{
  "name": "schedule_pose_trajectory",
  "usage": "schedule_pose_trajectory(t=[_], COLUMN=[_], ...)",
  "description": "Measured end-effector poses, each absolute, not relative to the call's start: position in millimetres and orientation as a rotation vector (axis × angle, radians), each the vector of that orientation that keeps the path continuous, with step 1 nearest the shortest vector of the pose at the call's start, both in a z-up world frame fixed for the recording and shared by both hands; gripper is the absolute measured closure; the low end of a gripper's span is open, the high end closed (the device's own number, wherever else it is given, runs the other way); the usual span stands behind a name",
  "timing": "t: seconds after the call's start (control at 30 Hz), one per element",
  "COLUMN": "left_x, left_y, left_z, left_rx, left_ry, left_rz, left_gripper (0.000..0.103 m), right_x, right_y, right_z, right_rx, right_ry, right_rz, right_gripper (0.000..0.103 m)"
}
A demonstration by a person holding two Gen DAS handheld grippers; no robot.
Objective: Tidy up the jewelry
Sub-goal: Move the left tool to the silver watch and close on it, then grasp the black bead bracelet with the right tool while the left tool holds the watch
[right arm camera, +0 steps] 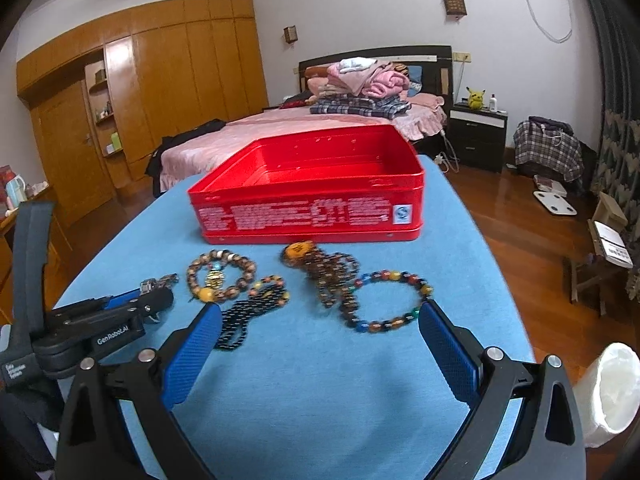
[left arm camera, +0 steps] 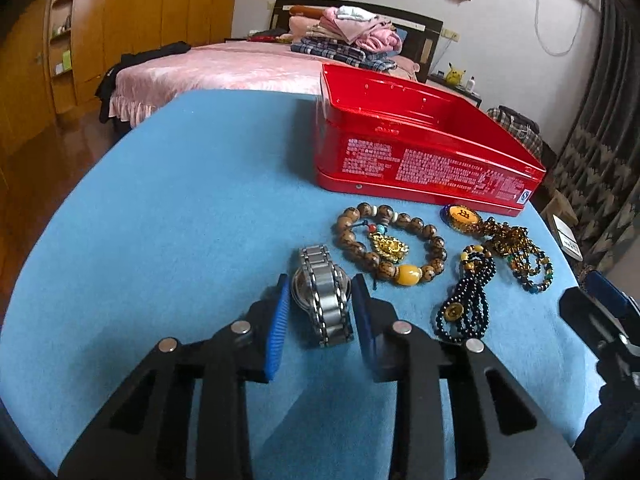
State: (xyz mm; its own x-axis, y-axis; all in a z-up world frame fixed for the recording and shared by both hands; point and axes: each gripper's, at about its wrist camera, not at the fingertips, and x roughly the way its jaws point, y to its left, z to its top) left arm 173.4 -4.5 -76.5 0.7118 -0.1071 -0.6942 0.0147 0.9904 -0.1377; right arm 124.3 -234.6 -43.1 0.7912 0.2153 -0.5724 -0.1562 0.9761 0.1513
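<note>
A steel watch (left arm camera: pixel 325 296) lies on the blue table between the pads of my left gripper (left arm camera: pixel 320 286); the pads stand beside its case with small gaps. A brown bead bracelet with a gold charm (left arm camera: pixel 390 244) lies to its right, then a black bead string (left arm camera: pixel 464 304) and a tangled amber necklace (left arm camera: pixel 506 240). The open red tin (left arm camera: pixel 420 156) stands behind them. My right gripper (right arm camera: pixel 320 316) is open wide and empty, just before a multicolour bead bracelet (right arm camera: pixel 386 300). My left gripper also shows in the right wrist view (right arm camera: pixel 154 300).
The blue table (right arm camera: pixel 320 380) ends close on the right, with wood floor beyond. A white cup (right arm camera: pixel 610 388) stands off the right edge. A bed with folded clothes (right arm camera: pixel 360 88) lies behind the table, and a wardrobe stands on the left.
</note>
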Motion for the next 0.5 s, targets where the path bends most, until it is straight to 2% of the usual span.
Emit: schedule_pose_trajectory(t=[0.2,0.27,0.43,0.5], left_x=[170.0,169.0,166.3,166.8], left_y=[10.0,14.5,23.1,22.2], left_z=[-69.8,-67.7,-63.4,-63.7], left_rx=[-0.108,-0.097,-0.097,-0.102], left_ry=[0.758,0.745,0.723,0.724], left_rz=[-0.042,-0.028,-0.038,-0.055], left_gripper=[0.074,0.074,0.074,0.074], right_x=[133.9,137.1,147.2,150.5], right_y=[-210.6,-203.9,-189.6,-182.6], right_z=[-49.2,-51.0,-59.6,-63.4], right_rx=[0.1,0.102,0.109,0.082], right_ry=[0.691,0.706,0.768,0.797], right_rz=[0.227,0.239,0.255,0.256], right_gripper=[0.008,0.015,0.026,0.035])
